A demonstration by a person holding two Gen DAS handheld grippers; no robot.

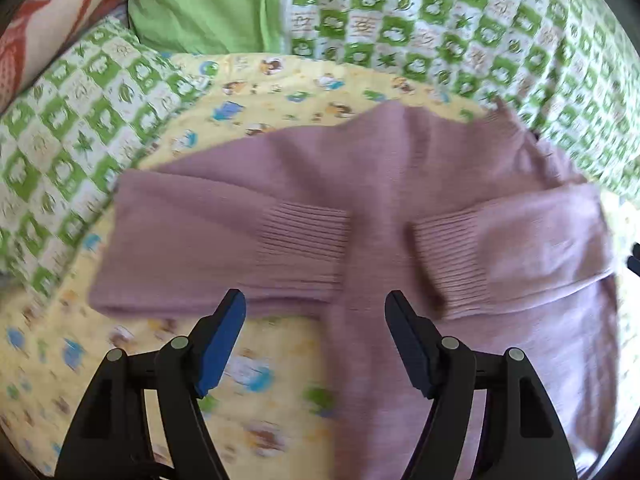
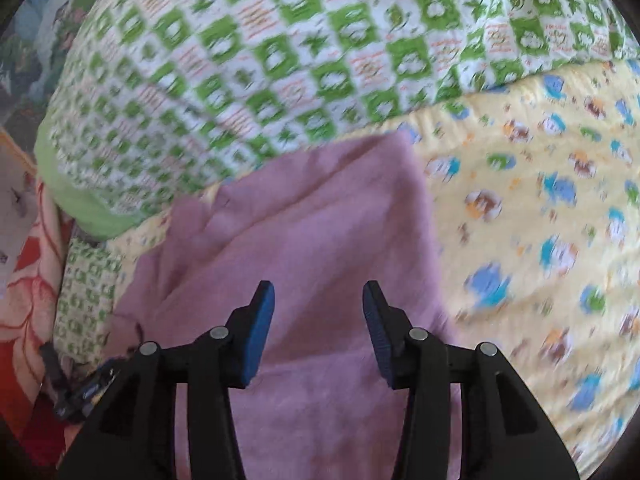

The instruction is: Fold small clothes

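Note:
A small mauve knitted sweater (image 1: 380, 168) lies flat on a yellow sheet with cartoon animals (image 1: 120, 340). Both sleeves are folded in across its body, with the ribbed cuffs (image 1: 308, 236) facing each other near the middle. My left gripper (image 1: 316, 308) is open and empty, just above the sweater's near edge below the left cuff. In the right wrist view the sweater (image 2: 304, 220) fills the middle. My right gripper (image 2: 319, 300) is open and empty, hovering over the sweater's body.
A green and white patterned quilt (image 1: 480, 32) is bunched along the far side of the sheet and also shows in the right wrist view (image 2: 240, 60). A plain green pillow (image 1: 200, 0) lies behind it. A red and cream blanket (image 2: 24, 280) lies at the left.

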